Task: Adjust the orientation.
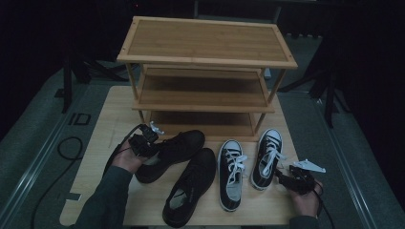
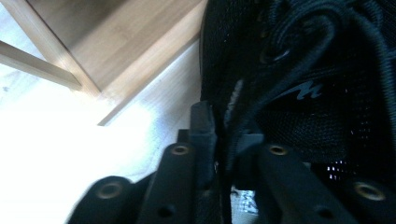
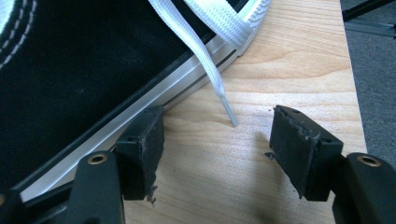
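Note:
Two all-black sneakers lie on the wooden table: one angled toward the rack, the other nearer the front. My left gripper sits at the heel end of the farther one. In the left gripper view its jaws are pinched on the mesh collar edge of that black sneaker. Two black-and-white canvas sneakers lie to the right. My right gripper stands open beside the right canvas sneaker, with a white lace tip between the pads.
A three-tier bamboo shoe rack stands at the back of the table, its shelves bare; its lowest shelf is just beyond the left gripper. The table's right edge is close to the right gripper. Dark floor and stands surround the table.

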`<action>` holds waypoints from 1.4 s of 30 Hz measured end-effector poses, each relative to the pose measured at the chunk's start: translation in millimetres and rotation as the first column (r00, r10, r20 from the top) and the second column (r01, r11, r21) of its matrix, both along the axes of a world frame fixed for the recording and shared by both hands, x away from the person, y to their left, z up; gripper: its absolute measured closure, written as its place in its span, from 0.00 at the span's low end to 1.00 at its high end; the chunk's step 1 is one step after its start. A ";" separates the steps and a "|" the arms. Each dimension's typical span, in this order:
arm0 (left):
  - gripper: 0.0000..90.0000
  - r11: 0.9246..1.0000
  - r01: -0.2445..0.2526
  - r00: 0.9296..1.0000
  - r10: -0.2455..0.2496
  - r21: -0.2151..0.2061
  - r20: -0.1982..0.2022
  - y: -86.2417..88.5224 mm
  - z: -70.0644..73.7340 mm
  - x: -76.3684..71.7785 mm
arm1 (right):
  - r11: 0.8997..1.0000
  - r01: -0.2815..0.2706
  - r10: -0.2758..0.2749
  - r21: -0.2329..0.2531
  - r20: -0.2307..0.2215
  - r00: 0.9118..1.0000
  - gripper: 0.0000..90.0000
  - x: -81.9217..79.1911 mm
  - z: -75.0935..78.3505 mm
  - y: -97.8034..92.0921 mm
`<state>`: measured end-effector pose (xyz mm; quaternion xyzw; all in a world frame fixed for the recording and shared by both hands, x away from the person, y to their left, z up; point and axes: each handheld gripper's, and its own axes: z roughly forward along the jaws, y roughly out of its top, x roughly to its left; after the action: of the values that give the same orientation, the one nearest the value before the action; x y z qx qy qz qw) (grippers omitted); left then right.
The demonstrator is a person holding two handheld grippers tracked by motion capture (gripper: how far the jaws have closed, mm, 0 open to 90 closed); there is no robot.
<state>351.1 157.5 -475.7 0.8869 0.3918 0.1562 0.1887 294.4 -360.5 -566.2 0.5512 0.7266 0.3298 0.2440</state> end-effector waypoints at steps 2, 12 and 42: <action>0.97 1.000 -0.004 1.000 0.004 -0.003 0.010 0.0 0.9 -0.5 | 1.000 0.000 0.000 0.000 0.000 1.000 0.39 0.0 0.0 0.0; 0.97 0.999 -0.032 0.999 0.033 -0.015 0.026 14.5 6.7 -1.9 | 1.000 0.000 0.000 0.000 0.000 1.000 0.39 0.0 0.0 0.0; 0.65 0.993 -0.022 0.999 0.019 -0.119 -0.027 58.4 12.4 -10.0 | 1.000 0.000 0.000 -0.001 0.000 1.000 0.39 0.0 0.0 0.1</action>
<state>341.1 215.8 -463.3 0.8717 0.4121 0.1229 0.2349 294.3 -360.5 -566.2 0.5512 0.7266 0.3296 0.2442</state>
